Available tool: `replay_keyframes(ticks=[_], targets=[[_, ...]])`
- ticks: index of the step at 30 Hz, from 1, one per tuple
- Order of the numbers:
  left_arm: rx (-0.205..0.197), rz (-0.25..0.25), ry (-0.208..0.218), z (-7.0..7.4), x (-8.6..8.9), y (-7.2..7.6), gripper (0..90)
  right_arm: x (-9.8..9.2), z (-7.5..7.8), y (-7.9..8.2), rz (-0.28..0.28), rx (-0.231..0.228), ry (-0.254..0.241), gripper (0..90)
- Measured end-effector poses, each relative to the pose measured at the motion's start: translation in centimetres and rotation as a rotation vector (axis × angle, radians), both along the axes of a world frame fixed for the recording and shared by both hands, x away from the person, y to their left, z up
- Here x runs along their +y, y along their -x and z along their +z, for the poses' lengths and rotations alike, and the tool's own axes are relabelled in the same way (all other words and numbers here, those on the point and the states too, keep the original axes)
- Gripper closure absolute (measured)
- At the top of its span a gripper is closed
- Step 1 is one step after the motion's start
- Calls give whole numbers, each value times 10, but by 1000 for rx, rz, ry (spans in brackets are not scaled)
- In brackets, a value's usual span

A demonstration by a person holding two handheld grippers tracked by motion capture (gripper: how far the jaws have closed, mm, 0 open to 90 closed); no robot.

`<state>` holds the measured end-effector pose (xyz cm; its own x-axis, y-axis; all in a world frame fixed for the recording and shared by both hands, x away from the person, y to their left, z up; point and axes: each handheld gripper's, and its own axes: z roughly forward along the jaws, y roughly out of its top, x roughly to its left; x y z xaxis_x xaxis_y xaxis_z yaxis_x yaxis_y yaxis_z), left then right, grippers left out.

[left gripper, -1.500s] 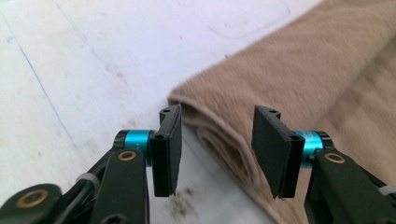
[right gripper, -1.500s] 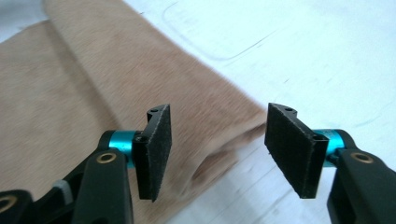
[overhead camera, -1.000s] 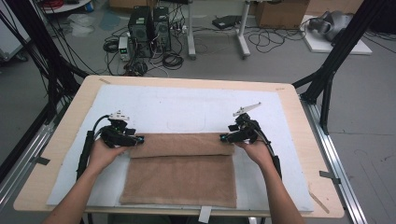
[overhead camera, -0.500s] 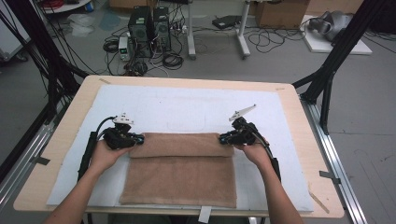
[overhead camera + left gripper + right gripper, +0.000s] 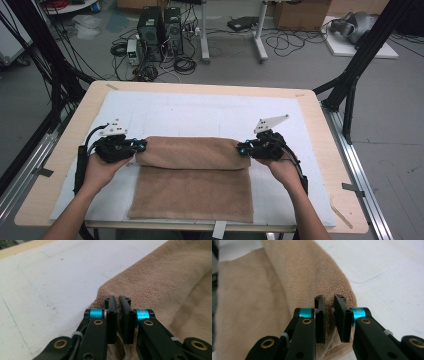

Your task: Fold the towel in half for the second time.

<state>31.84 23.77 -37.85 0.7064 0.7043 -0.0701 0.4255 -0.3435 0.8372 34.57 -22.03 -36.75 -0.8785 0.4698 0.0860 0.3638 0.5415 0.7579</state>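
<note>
High view: towel [image 5: 192, 175] corners (far edge) pinched between both jaws.

One tan terry-cloth towel [image 5: 192, 175] lies on one white mat [image 5: 200, 112] covering one light wooden table [image 5: 310, 102], with two black two-jaw grippers, left [image 5: 137, 146] and right [image 5: 243, 148], at its ends.

Black jaws on blue collars, brass screws, grey three-cornered top plates, black trailing cables, bare forearms.
</note>
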Motion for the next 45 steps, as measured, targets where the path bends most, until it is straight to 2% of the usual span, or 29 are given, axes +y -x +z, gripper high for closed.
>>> replay_keyframes(ticks=[4,6,8,11,13,17,19,22,26,28,30,31,32,34,36,40,45], targets=[[-8,-20,16,-5,4,25,839,-4,-1,28,35,-10,2,801],[-9,-30,3,-13,7,37,833,-6,-6,40,52,1,-1,799],[9,-44,-1,-22,9,48,818,-8,-14,50,73,19,3,789],[25,-57,4,-29,14,60,733,-12,-21,60,76,33,11,738],[23,-51,9,-28,19,63,696,-16,-18,64,72,32,-19,713],[-2,-31,8,-15,23,56,612,-19,-5,59,43,-8,-40,641],[-8,-27,9,-11,21,48,584,-15,-2,53,31,-25,-26,611],[-5,-27,7,-11,14,36,544,-7,-8,42,41,4,-22,562],[40,-49,-2,-18,6,21,500,5,-22,35,61,49,-30,545],[94,-75,-4,-23,4,14,452,9,-28,35,72,60,-32,544],[125,-84,-26,-28,1,10,427,11,-32,35,78,70,-23,541],[136,-92,-34,-30,0,9,434,12,-33,36,76,79,-28,541],[142,-101,-33,-31,-1,9,483,11,-35,36,81,79,-26,541],[127,-136,-48,-31,-2,12,685,10,-37,36,77,81,-31,541],[100,-158,-54,-29,-4,18,806,9,-37,37,72,79,-36,536],[42,-170,-32,-19,1,36,836,7,-34,41,72,75,-34,531],[15,-202,-1,-9,16,69,805,5,-28,49,75,49,-32,527]])
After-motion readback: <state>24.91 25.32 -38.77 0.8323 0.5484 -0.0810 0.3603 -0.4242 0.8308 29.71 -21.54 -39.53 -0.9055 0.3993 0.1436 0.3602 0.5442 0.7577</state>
